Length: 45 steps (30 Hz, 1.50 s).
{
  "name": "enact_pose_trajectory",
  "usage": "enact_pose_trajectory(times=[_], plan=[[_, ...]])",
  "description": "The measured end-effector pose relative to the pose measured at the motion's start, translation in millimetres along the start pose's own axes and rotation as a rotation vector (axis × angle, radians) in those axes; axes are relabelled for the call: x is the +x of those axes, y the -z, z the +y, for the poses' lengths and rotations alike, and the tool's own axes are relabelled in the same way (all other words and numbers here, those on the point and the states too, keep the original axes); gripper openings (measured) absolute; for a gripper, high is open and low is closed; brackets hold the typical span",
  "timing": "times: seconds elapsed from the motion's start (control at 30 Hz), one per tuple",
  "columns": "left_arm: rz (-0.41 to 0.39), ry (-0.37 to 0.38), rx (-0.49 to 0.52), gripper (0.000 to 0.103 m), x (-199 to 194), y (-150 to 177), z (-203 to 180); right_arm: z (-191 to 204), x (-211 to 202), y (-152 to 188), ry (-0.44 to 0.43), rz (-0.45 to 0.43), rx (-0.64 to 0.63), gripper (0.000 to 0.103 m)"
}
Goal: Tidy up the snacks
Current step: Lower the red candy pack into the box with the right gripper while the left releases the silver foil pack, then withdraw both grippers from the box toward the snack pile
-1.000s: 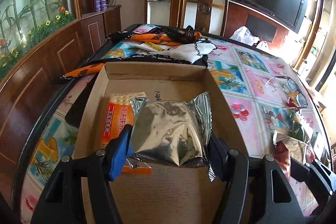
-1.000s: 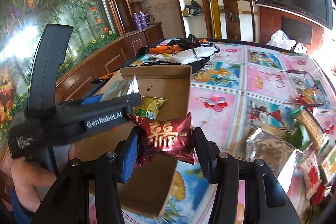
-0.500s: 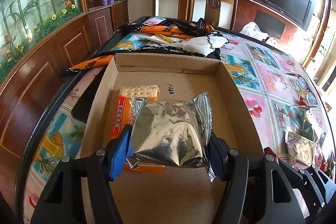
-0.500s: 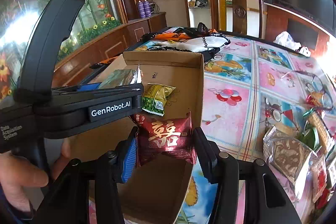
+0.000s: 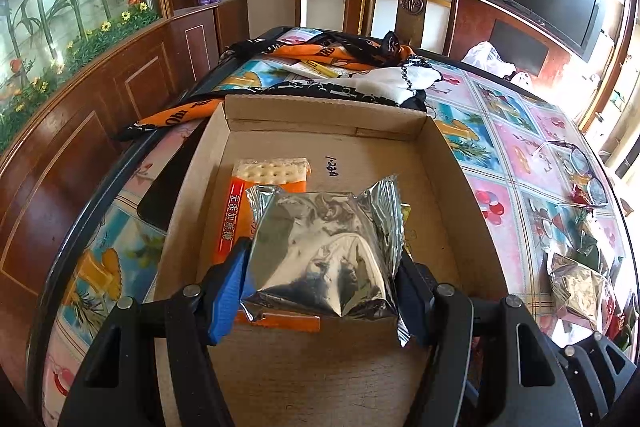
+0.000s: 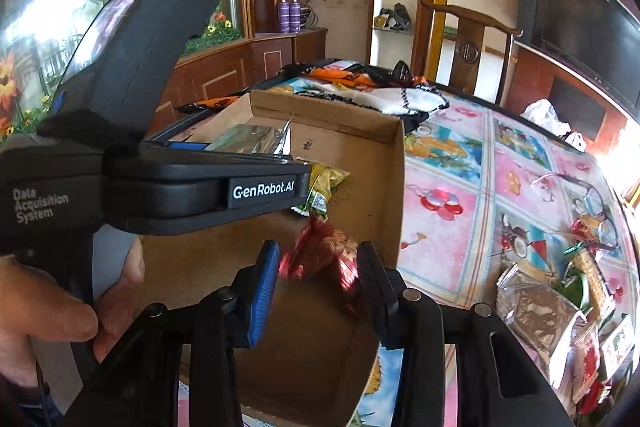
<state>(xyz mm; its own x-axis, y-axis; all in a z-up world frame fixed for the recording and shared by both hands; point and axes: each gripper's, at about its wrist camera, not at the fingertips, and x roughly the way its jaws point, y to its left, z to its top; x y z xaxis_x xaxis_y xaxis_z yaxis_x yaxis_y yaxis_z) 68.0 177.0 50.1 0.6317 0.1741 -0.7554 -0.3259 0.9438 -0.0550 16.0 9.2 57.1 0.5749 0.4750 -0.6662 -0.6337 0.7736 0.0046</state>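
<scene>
Since the earlier frames the right gripper [image 6: 318, 269] had rolled and come in lower over the cardboard box [image 5: 460, 179], and its jaws had just been closing, crumpling the red foil packet [image 6: 320, 251] between them, so that the packet's printed face no longer lay flat; the pads pressed on both sides of it over the box's near corner. By contrast the left gripper [image 5: 322, 267] had hardly shifted: its jaws stood about half open, the blue pad and the black pad pressed against the two sides of a puffy silver foil pouch [image 5: 324, 247] with crimped, saw-toothed end seals, held just above the box floor. Under that pouch lay an orange cracker packet [image 5: 260, 187] with a clear window showing pale dimpled crackers, flat on the brown card. From the right wrist view a yellow-green snack bag [image 6: 324, 187] lay farther in on the box floor, partly hidden by the left gripper's black body, around whose handle a hand [image 6: 60, 311] was wrapped. More loose snacks [image 6: 560, 315], among them a brownish clear-wrapped pack, sat in a heap on the glossy patterned tablecloth [image 6: 460, 195] well to the right of the box. Beyond the box's far wall lay a crumpled orange, black and white cloth [image 5: 340, 67].
</scene>
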Motion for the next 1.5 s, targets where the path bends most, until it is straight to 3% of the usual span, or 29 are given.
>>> enact_pose_trajectory(times=[0.5, 0.8, 0.97, 1.5], plan=[[-0.008, -0.01, 0.008, 0.069, -1.1, 2.1, -4.6, 1.0, 3.9, 6.8, -0.013, 0.025, 0.001, 0.043], [-0.04, 0.017, -0.014, 0.077, -8.4, -0.6, -1.4, 5.3, -1.2, 8.0, -0.007, 0.014, -0.021, 0.044], [-0.074, 0.029, -0.025, 0.081, -15.6, -1.8, -0.1, 8.9, -8.1, 8.4, 0.0, -0.011, -0.037, 0.057], [-0.086, 0.043, -0.024, 0.081, -18.4, -4.5, -3.8, 11.3, -18.9, 7.9, -0.004, -0.041, -0.05, 0.068]])
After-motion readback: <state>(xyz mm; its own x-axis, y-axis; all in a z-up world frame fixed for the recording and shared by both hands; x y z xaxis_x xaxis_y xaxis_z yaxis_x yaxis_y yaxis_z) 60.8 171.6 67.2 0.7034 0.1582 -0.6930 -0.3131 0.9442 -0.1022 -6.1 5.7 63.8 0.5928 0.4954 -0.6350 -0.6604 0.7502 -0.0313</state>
